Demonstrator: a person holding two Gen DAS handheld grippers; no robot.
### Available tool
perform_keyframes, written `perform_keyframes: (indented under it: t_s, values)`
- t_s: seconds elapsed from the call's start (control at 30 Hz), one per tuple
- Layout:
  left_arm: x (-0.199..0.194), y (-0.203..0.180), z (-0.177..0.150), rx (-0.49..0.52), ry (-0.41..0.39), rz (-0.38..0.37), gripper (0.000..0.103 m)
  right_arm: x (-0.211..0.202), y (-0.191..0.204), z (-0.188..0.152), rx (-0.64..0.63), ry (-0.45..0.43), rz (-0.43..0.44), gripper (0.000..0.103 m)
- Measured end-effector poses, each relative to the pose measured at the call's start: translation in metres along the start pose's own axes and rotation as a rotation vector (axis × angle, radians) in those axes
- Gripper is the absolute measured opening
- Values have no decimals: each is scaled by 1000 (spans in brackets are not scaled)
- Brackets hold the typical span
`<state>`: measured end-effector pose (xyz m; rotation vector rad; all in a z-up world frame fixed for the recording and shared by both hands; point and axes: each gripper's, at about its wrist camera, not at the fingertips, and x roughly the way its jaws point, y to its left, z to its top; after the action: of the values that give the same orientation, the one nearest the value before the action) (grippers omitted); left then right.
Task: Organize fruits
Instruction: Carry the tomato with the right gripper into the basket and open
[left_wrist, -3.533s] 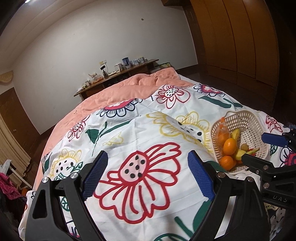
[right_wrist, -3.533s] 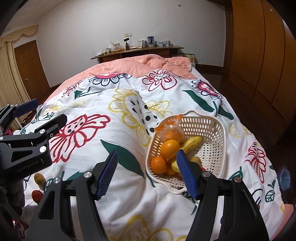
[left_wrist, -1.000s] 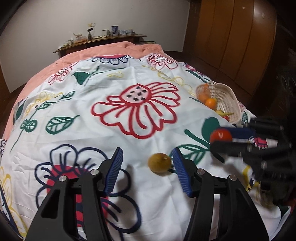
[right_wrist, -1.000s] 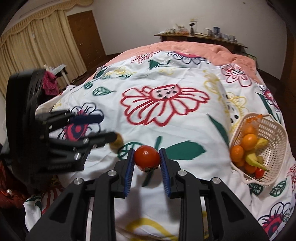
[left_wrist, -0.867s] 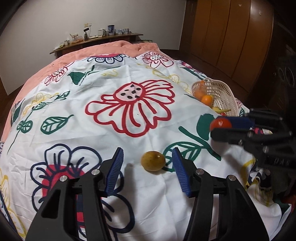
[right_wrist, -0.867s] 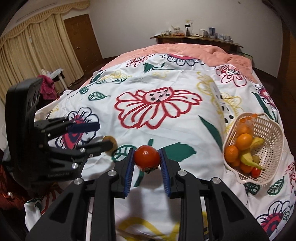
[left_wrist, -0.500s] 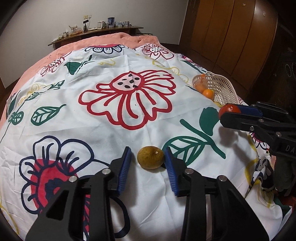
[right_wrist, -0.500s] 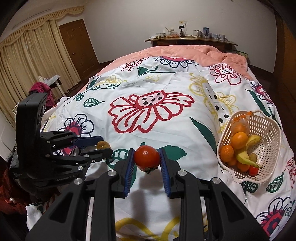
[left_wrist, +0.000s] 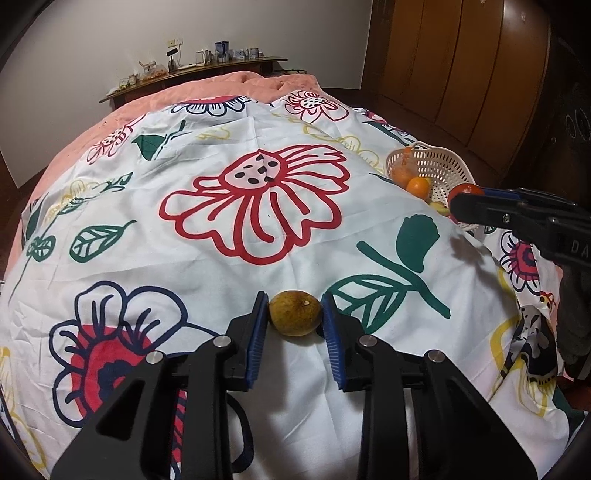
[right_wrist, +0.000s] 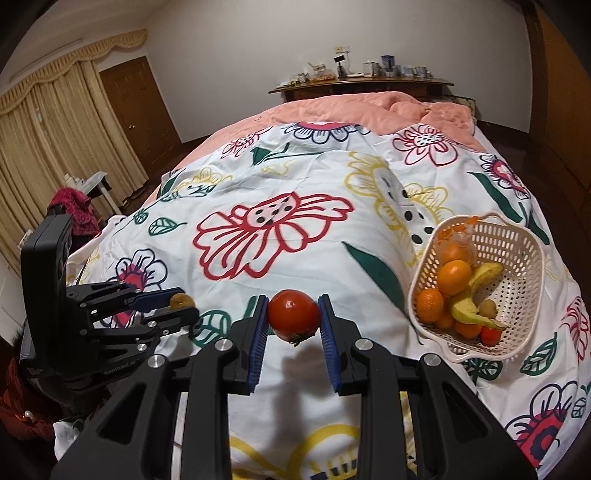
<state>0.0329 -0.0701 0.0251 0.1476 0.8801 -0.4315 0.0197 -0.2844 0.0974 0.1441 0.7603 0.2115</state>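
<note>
The left gripper (left_wrist: 294, 314) is clamped on a brownish-yellow round fruit (left_wrist: 294, 313), its blue pads (left_wrist: 258, 332) pressed to both sides; the fruit sits low over the floral bedspread (left_wrist: 221, 229), and whether it touches the cloth cannot be told; the right gripper (right_wrist: 293, 315) has closed its jaws on a red tomato (right_wrist: 293, 314), stem end turned downward, held clear of the bedspread with its shadow on the fabric below; to the right of that gripper, near the bed's edge, rests a cream plastic basket (right_wrist: 517, 236) holding oranges (right_wrist: 453, 277), bananas (right_wrist: 484, 275) and a small red fruit (right_wrist: 490, 334); beyond the bedspread lies a peach quilt (right_wrist: 351, 107); behind it, against the wall, a wooden shelf (right_wrist: 362, 86) carries small jars and bottles
</note>
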Motion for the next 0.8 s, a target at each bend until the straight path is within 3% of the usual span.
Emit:
perform_keyframes:
  t_s: [0.8]
  values:
    - [-8,-23,20,45,-38,27,30,-21,-88,2,187,-72,-136,27]
